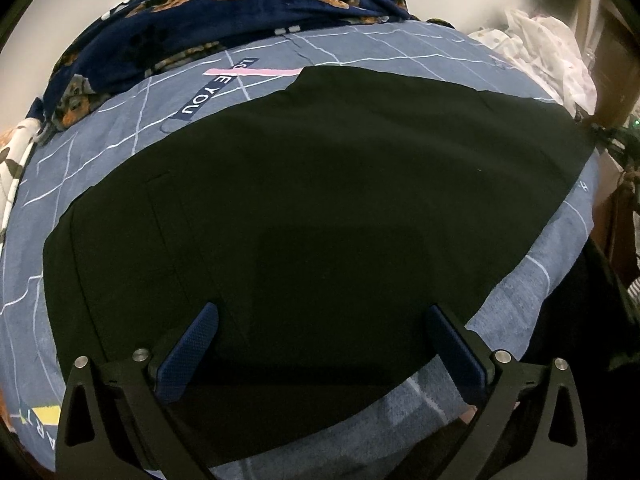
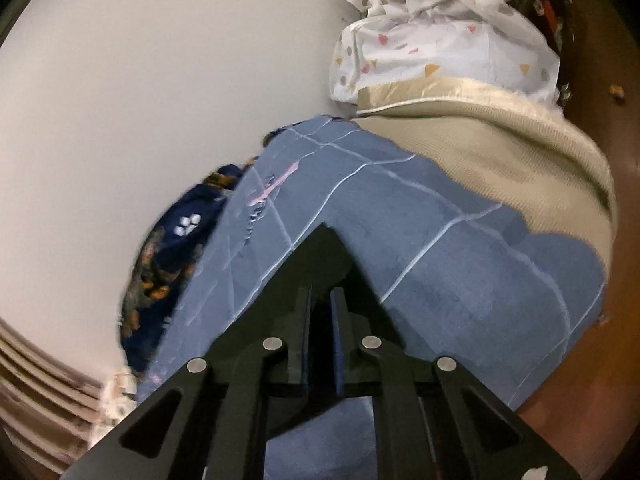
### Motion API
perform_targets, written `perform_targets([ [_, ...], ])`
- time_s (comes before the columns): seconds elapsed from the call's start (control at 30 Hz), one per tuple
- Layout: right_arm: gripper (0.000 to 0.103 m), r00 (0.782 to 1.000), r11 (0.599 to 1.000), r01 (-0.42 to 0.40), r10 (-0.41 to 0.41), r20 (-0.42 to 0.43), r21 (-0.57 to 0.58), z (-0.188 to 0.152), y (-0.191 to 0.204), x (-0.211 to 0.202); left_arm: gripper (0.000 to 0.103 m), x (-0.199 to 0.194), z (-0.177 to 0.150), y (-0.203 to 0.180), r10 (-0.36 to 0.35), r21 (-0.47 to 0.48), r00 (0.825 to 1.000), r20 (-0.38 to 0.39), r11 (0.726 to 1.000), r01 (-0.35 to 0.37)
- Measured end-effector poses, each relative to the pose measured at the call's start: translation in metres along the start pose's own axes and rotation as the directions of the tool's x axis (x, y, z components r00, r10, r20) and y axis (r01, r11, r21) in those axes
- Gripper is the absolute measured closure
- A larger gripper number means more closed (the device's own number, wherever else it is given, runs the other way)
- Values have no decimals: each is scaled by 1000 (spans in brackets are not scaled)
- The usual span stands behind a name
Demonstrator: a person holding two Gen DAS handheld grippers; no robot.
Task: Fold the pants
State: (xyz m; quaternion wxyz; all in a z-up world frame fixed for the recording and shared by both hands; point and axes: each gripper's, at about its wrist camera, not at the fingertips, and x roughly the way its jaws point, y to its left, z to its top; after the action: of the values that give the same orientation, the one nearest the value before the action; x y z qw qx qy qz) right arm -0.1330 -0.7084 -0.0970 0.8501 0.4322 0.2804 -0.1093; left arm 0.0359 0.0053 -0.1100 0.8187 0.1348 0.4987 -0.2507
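the blue bedsheet (image 1: pixel 520 300) with its thin white grid covers the bed, and the black pants (image 1: pixel 320 200) lie spread flat across most of it, filling the middle of the left wrist view from the near edge to the far side. they look soft and fairly light, a limp cloth that will drape and slide over itself rather than hold a crease, so the sensible holds are at edges and corners: the waistband or a leg hem, pinched through both layers.

along the far left lies a bunched navy blanket (image 1: pixel 224 12) with an orange animal print, and at the far right a crumpled white patterned cloth (image 1: pixel 548 48). no container shows in either view.

the left gripper (image 1: pixel 320 344) hovers over the near edge of the pants with its blue pads spread wide, nothing between them. the right gripper (image 2: pixel 320 320) is pinching a raised peak of the black fabric, its jaws nearly together on it.
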Motion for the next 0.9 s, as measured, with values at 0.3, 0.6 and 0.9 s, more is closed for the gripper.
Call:
perform_targets([
  [0.3,87,998,988,-63,60,31,138,-7,-41,-9,0,0,1,0,0,1,1000,-1,1000,0],
  [0.6,78,997,988,-71,73,-13,139,-20,-34,-12,0,0,0,-1,2,0,1000,9,1000,-2],
  [0.9,66,998,974,-70,69,12,217,-31,-40,-12,0,0,-1,-2,0,0,1000,20,1000,0],
])
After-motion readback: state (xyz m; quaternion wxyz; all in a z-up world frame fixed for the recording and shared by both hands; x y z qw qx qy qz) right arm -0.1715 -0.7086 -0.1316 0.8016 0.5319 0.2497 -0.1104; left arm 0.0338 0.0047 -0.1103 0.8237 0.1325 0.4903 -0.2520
